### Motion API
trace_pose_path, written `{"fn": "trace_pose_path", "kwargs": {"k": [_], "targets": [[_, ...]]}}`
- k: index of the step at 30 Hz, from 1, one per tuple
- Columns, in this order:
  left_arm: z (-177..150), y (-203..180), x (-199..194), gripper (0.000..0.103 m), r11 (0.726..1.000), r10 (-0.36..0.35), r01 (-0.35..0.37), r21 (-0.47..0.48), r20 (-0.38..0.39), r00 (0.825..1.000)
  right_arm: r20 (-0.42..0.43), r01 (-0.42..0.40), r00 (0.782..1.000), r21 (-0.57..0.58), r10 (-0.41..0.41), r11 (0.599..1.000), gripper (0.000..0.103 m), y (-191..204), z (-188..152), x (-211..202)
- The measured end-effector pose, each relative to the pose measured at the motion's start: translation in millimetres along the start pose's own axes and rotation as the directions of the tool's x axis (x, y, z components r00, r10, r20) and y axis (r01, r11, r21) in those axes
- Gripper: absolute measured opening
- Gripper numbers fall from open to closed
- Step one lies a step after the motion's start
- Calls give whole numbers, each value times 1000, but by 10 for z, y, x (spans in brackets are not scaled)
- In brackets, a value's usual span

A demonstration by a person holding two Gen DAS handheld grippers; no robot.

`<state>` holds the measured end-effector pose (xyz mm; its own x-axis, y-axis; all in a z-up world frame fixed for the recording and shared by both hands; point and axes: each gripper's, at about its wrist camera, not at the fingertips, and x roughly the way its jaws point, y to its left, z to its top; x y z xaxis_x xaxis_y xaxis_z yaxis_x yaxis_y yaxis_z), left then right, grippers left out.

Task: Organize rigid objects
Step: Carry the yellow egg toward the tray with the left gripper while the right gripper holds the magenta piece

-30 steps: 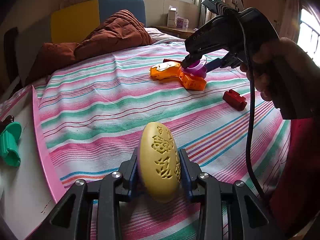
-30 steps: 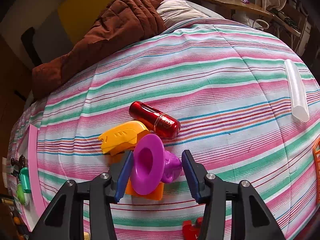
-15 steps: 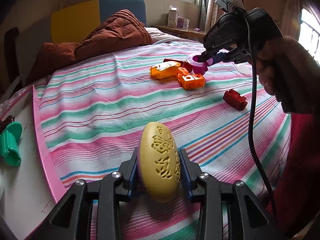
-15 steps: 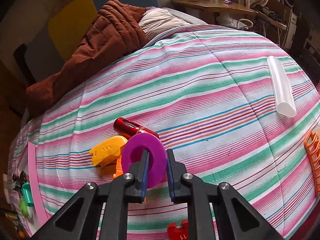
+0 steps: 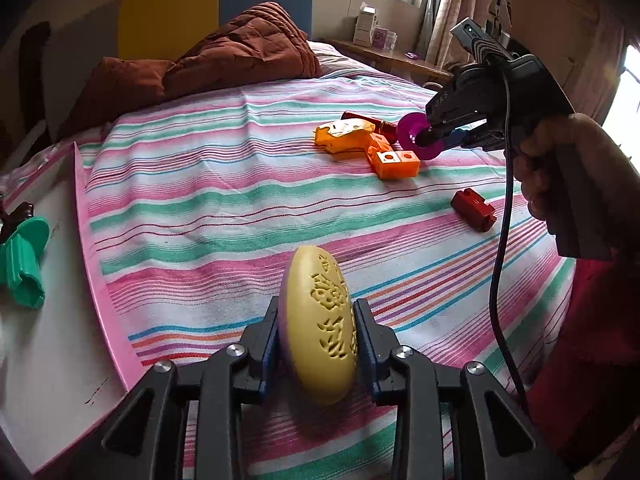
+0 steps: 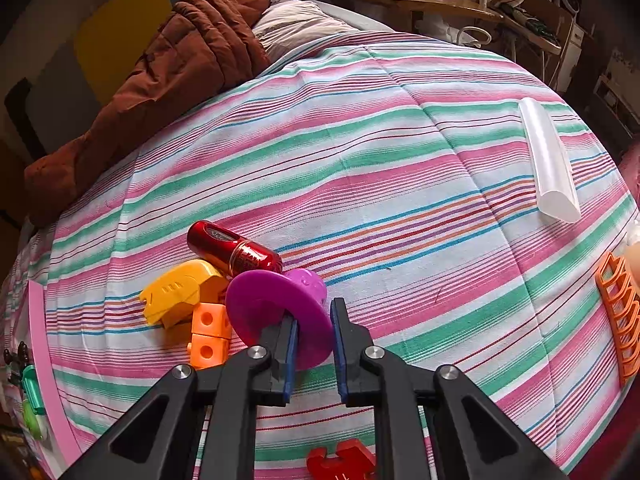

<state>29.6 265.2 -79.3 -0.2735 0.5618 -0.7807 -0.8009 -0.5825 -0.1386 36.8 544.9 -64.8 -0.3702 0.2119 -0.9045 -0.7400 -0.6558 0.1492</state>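
The left gripper [image 5: 316, 334] clamps a yellow oval [image 5: 322, 330] between narrow fingers. The right gripper [image 6: 313, 330] pinches a purple funnel [image 6: 280, 312] by its rim above the striped bed [image 6: 360, 160].

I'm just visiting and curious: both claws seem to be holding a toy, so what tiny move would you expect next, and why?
Probably the right gripper lifts the purple funnel-shaped toy clear of the pile. Its fingers pinch the toy's flared rim, which sits against the orange blocks and red can. The left gripper already grips the yellow oval.
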Motion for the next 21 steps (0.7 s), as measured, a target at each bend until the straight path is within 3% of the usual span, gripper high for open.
{"fn": "trace_pose_path", "kwargs": {"k": [21], "targets": [[54, 101, -583, 29, 998, 24, -18, -61, 87, 996, 32, 62, 998, -63, -60, 996, 14, 15, -5, -20]]}}
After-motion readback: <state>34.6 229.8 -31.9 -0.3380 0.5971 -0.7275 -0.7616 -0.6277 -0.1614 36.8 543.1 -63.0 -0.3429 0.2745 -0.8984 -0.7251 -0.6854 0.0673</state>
